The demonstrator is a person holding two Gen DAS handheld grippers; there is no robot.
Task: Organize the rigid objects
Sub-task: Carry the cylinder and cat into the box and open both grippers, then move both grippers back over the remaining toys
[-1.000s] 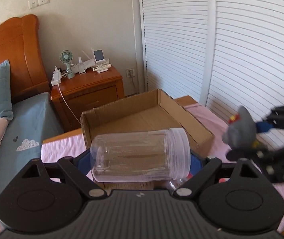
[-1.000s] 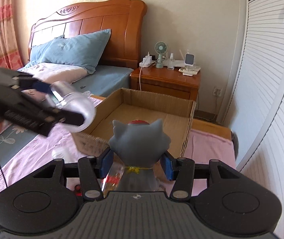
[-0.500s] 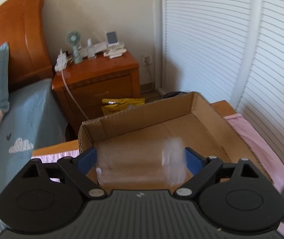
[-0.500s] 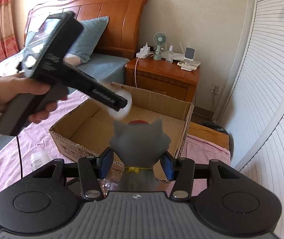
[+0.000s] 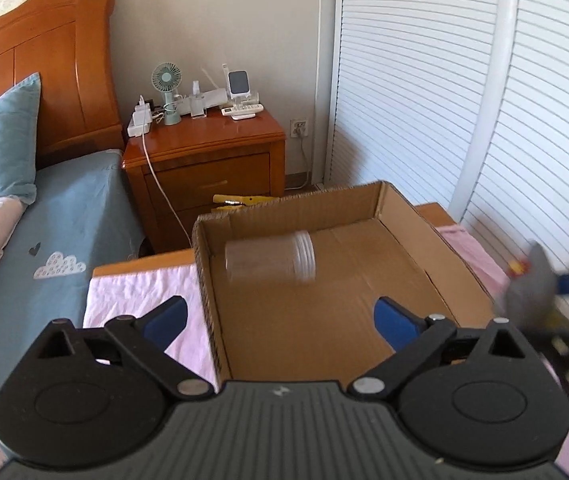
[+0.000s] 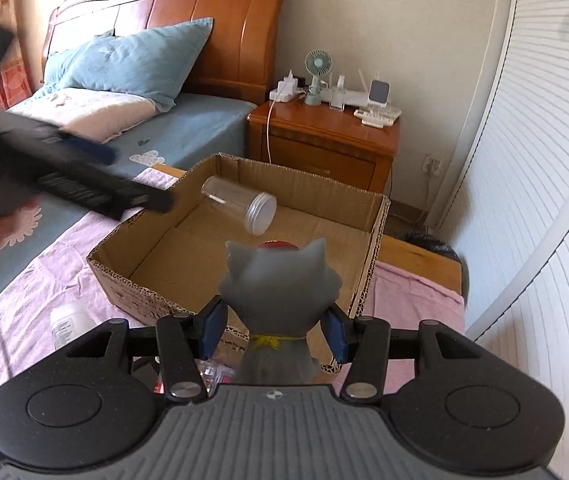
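A clear plastic jar (image 5: 270, 256) lies on its side, blurred, inside the open cardboard box (image 5: 412, 212); it also shows in the right wrist view (image 6: 240, 204) near the box's far left corner. My left gripper (image 5: 280, 318) is open and empty over the box's near left wall; it appears blurred at the left in the right wrist view (image 6: 84, 176). My right gripper (image 6: 274, 332) is shut on a grey cat figurine (image 6: 280, 300), held just in front of the box (image 6: 124, 268). The figurine shows blurred at the right edge of the left wrist view (image 5: 532, 284).
The box stands on a pink cloth (image 5: 140, 292) over a table beside a bed (image 6: 188, 128). A wooden nightstand (image 6: 324, 136) with a small fan and chargers stands behind. A white bottle (image 6: 70, 324) lies on the cloth left of the box. Louvred wardrobe doors (image 5: 484, 80) are on the right.
My left gripper opened and let go of the clear jar, which dropped into the box. The left gripper pulled back toward the left. The right gripper kept holding the figurine near the box.
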